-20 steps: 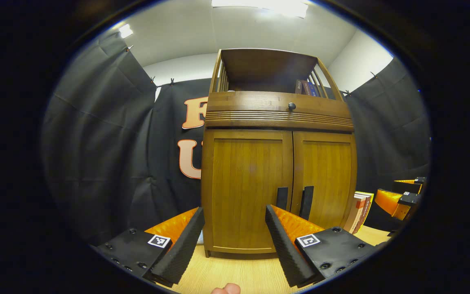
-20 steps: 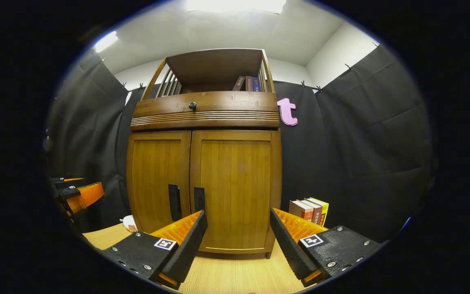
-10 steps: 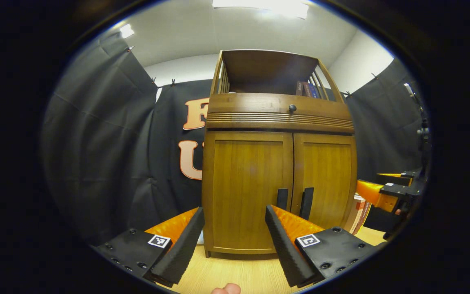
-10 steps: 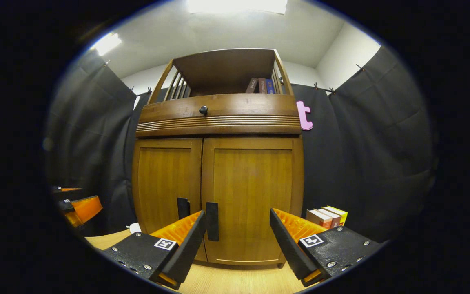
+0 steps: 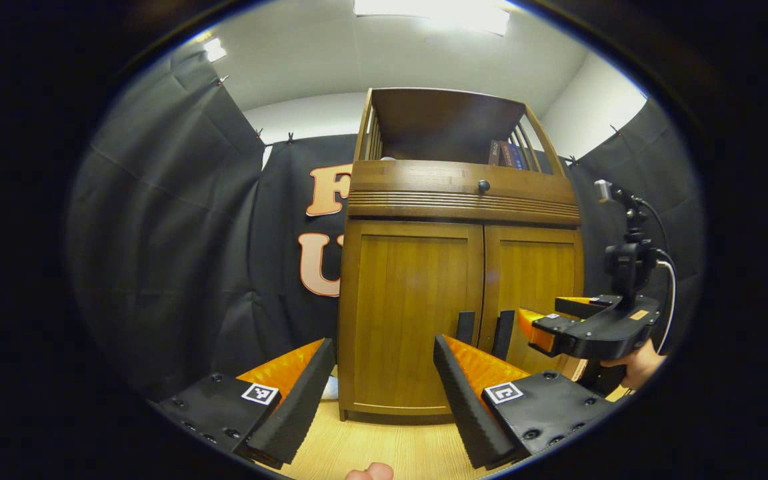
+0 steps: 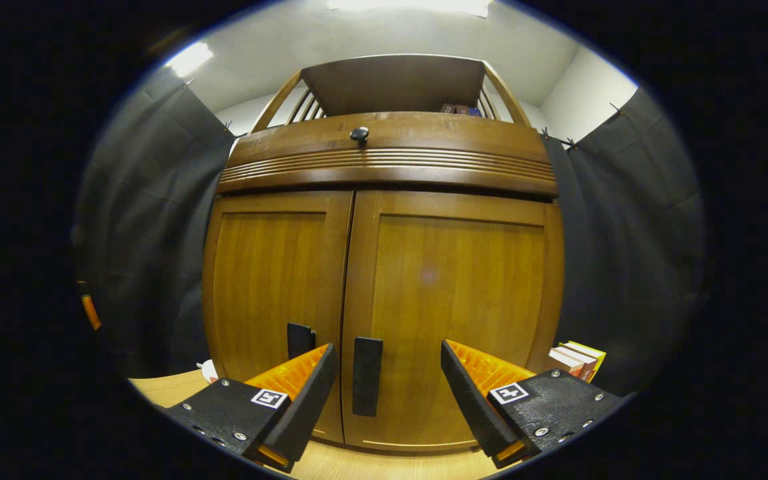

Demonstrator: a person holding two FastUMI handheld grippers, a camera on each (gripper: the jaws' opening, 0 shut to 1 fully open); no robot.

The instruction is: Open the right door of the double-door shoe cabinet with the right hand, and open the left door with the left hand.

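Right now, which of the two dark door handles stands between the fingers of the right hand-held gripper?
The right door's handle: it shows in the gap of the open right hand-held gripper. The left door's handle lies outside, partly hidden by a finger.

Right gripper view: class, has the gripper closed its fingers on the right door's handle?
No: the right gripper is open, the right door's handle standing untouched between its fingers.

1 cabinet (image 6: pixel 384 173), 2 doors (image 6: pixel 451 313), 2 handles (image 6: pixel 366 375), 1 knob (image 6: pixel 359 134).
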